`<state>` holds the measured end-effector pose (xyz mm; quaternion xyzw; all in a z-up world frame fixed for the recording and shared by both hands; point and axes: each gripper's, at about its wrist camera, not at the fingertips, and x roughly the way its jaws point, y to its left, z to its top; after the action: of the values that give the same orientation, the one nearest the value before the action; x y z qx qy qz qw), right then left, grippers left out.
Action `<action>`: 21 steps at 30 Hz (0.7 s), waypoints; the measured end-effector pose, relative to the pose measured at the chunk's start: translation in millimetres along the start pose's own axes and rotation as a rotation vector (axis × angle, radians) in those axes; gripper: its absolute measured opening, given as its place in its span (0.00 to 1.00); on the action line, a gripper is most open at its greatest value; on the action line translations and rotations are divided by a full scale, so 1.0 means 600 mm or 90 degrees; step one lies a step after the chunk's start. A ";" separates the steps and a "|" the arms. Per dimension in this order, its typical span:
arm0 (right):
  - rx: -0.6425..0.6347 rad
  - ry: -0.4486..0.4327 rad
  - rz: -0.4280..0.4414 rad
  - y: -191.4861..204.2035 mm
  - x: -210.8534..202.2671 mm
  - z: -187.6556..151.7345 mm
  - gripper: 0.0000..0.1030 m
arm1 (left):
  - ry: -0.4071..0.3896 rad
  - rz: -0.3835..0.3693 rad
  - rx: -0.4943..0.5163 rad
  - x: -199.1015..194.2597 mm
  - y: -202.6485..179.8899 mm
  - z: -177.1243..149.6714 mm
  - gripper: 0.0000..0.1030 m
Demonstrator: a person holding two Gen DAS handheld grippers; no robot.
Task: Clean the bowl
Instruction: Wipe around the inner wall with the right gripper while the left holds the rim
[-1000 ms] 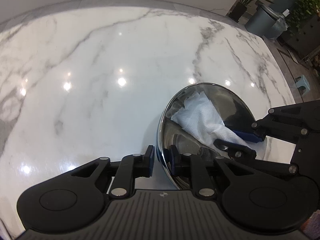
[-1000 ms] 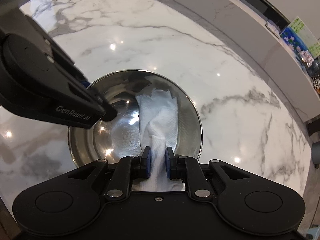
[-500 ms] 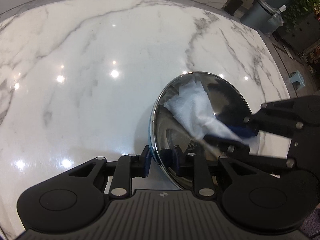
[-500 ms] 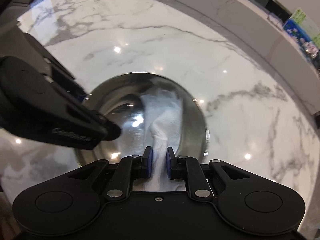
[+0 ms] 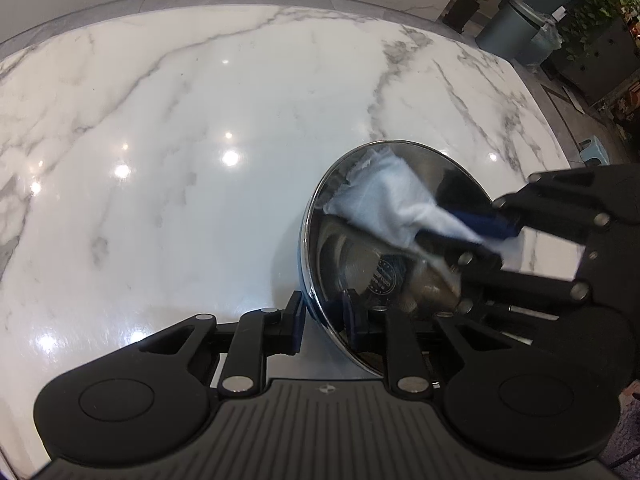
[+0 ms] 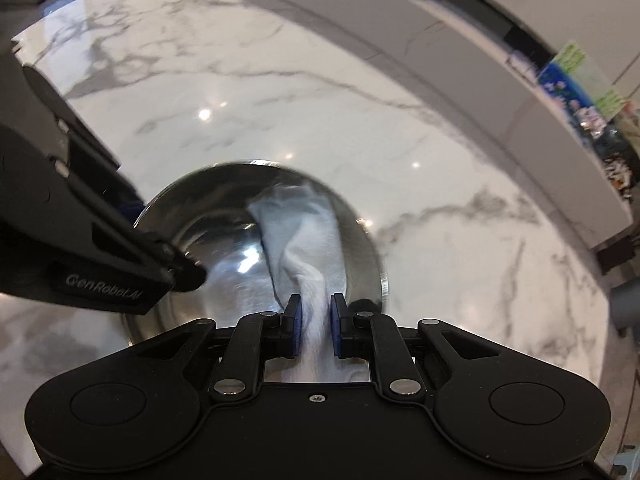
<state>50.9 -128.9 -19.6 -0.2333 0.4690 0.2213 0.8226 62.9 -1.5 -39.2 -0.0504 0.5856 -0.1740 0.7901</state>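
Steel bowl [image 5: 360,264] sits on the marble table [image 5: 180,160], its rim pinched by the left gripper [image 5: 322,320], while the right gripper [image 6: 313,330], clamped on the cloth [image 6: 304,240], wipes inside; next, likely sweep the unwiped wall.

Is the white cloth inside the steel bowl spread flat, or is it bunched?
Bunched. The white cloth narrows into a twist where the right gripper pinches it, and fans out crumpled against the steel bowl wall.

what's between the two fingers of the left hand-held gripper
The steel bowl's rim, in the left wrist view: the left hand-held gripper has one finger outside the wall, one inside.
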 end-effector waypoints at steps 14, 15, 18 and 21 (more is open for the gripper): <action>0.036 0.000 0.020 -0.004 0.025 0.002 0.11 | -0.003 0.002 -0.003 0.000 0.001 0.000 0.18; 0.037 0.001 0.023 -0.003 0.025 0.001 0.11 | -0.003 0.001 -0.004 0.000 0.002 0.000 0.18; 0.038 0.006 0.037 0.000 0.023 -0.001 0.11 | -0.007 0.003 -0.006 0.000 0.002 -0.001 0.18; 0.043 0.008 0.050 0.002 0.020 -0.004 0.11 | -0.011 0.008 -0.007 0.001 -0.001 -0.001 0.18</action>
<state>54.1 -127.3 -31.3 -0.1879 0.4899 0.2358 0.8180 62.5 -1.9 -39.7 -0.0525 0.5800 -0.1650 0.7960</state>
